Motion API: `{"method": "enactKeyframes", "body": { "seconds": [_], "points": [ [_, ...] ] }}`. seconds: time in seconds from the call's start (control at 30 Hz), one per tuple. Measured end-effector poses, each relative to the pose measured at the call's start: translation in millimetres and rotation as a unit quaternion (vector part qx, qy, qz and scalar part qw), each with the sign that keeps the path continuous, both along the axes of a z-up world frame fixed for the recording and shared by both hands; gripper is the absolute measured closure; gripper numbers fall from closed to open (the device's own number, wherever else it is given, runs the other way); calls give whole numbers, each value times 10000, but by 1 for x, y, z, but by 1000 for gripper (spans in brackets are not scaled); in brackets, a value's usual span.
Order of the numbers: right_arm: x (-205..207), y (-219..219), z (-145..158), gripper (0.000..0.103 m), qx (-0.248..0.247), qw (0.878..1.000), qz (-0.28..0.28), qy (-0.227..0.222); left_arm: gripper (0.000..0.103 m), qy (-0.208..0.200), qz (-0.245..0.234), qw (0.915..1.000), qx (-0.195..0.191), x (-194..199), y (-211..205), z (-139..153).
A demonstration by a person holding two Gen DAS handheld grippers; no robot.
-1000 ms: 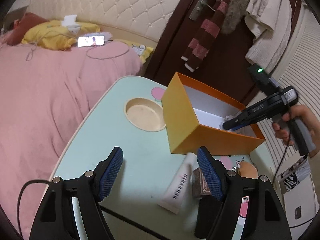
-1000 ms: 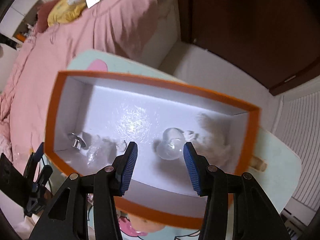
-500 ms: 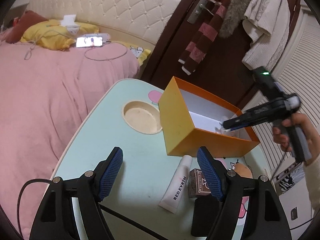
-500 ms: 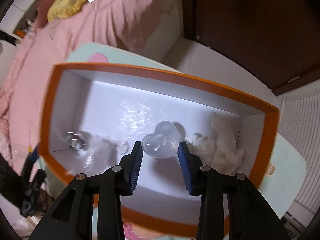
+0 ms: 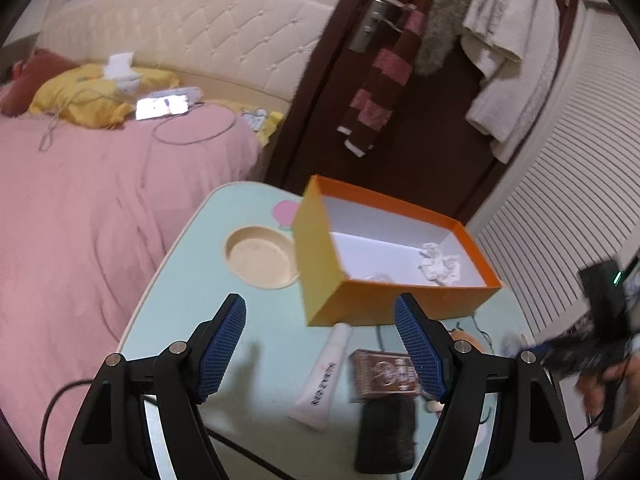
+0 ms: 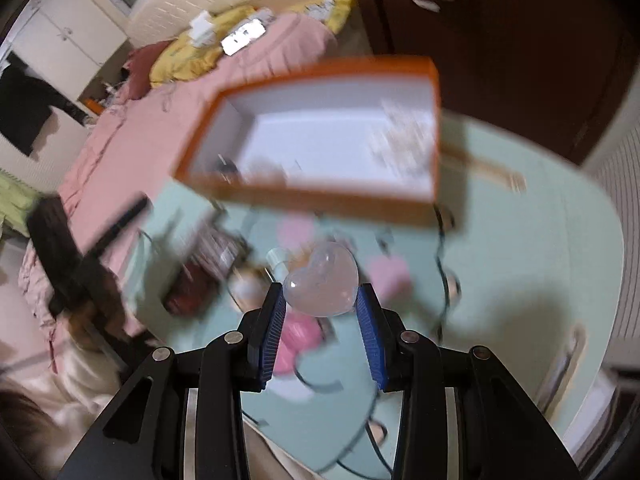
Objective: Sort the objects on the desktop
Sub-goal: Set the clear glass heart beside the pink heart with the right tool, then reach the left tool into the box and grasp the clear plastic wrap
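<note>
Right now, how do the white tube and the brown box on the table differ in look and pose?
The white tube is long, slim and pale, with dark print along its side; the brown box is blocky and dark, with a patterned face. The white tube lies slanted, its cap end towards the orange box; the brown box lies flat, squarer to the view. Both rest on the green table, side by side, and no tool holds either.

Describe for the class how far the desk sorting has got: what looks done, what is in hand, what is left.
Done: crumpled tissue lies inside the orange box.
In hand: the right gripper is shut on a clear heart, above the table and outside the box. The left gripper is open and holds nothing.
Left: a white tube, a brown pack and a black item lie on the table.
</note>
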State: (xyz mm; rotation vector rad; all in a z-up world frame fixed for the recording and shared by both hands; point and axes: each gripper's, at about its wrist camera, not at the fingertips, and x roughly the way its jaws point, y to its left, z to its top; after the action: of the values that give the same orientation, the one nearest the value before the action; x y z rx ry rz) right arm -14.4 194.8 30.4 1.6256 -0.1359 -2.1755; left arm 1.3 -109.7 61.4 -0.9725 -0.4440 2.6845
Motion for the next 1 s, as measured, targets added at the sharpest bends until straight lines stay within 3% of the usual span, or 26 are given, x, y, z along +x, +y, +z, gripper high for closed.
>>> {"method": "enactKeyframes", "body": {
  "seconds": [0.17, 0.23, 0.33, 0.43, 0.5, 0.57, 0.63, 0.83, 1.0],
  "points": [
    [21, 9, -38, 65, 144, 9997, -214, 44, 31, -194, -666, 9957, -613, -19, 34, 29],
    [25, 8, -42, 64, 105, 9993, -283, 223, 41, -582, -1046, 9901, -730, -37, 49, 37],
    [31, 6, -41, 64, -6, 9974, -445, 567, 46, -1177, -1526, 9768, -936, -69, 72, 46],
    [43, 9, -31, 55, -228, 9923, -601, 1062, 51, -1682, -1682, 9634, -1240, -97, 94, 45],
    [50, 11, -25, 44, -351, 9868, -751, 1392, 63, -2023, -1740, 9523, -1479, -112, 107, 39],
    [57, 15, -24, 43, -585, 9823, -849, 1562, 75, -2389, -1721, 9399, -1728, -126, 117, 26],
    [59, 18, -25, 43, -802, 9807, -864, 1561, 75, -2618, -1708, 9330, -1784, -134, 123, 13],
    [57, 33, -29, 43, -1252, 9782, -937, 1367, 75, -2980, -1527, 9181, -2119, -149, 134, -19],
    [56, 27, -32, 43, -1323, 9778, -871, 1369, 78, -3087, -1611, 9153, -2025, -153, 132, -24]
  ]
}}
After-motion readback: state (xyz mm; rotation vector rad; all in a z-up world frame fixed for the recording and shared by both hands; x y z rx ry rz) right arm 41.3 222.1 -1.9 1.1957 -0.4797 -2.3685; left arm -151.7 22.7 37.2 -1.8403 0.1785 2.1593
